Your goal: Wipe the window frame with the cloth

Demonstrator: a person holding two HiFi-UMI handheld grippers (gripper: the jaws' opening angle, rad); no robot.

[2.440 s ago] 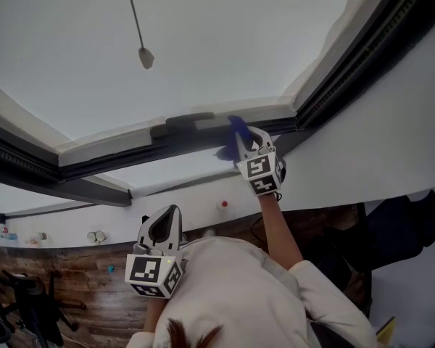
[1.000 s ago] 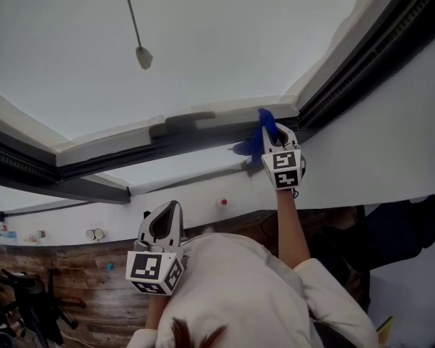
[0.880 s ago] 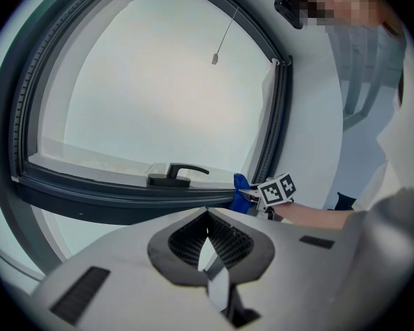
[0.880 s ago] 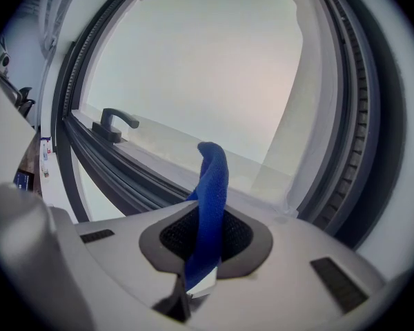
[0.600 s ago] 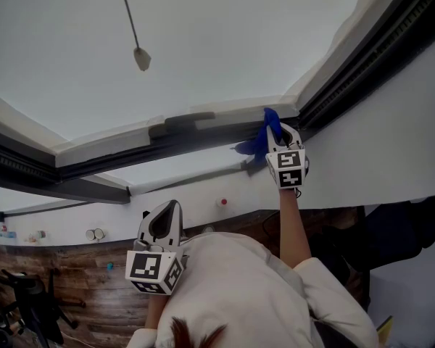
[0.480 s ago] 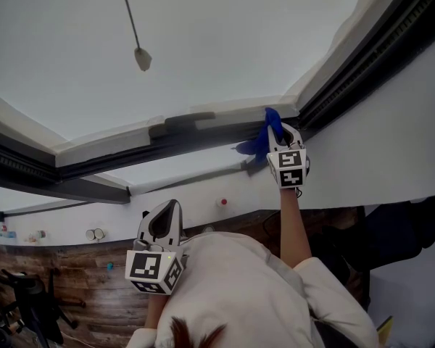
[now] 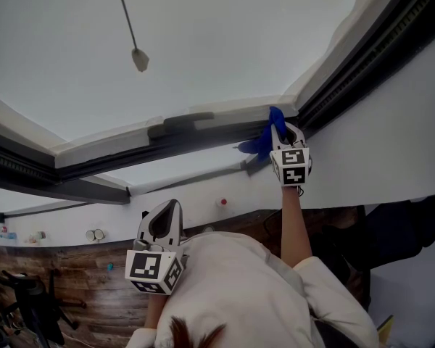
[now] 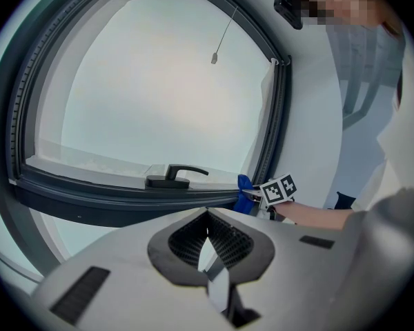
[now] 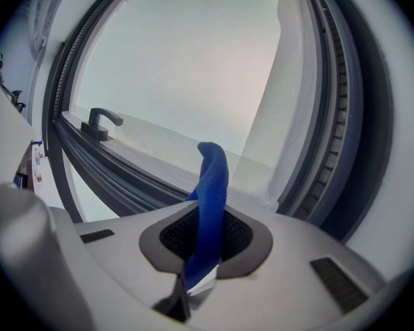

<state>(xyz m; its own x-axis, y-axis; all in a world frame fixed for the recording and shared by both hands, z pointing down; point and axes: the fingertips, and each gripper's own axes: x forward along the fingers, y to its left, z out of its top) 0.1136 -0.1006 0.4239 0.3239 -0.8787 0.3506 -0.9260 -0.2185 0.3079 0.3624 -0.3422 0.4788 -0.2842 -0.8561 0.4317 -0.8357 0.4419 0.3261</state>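
Mid-wipe, by my reading: right gripper [image 7: 279, 132] clamped on cloth [image 7: 264, 141], held at frame's [image 7: 116, 154] right corner; stretch past handle [image 7: 185, 120] and uprights probably left; left gripper [image 7: 170, 213] low, jaws together, empty.

My right gripper [image 7: 278, 130], grey plastic with a black-and-white marker cube at its back, is up at full reach. The bare forearm [image 7: 290, 223] runs straight out of a pale sleeve [image 7: 326, 285], wrist in line with the arm. Its jaws are pinched on a blue cloth [image 9: 210, 205], which stands up between them and curls over at the tip. My left gripper [image 7: 167, 220] sits low, close by my chest, pointing the same way as the right — jaws pressed together, nothing between them.
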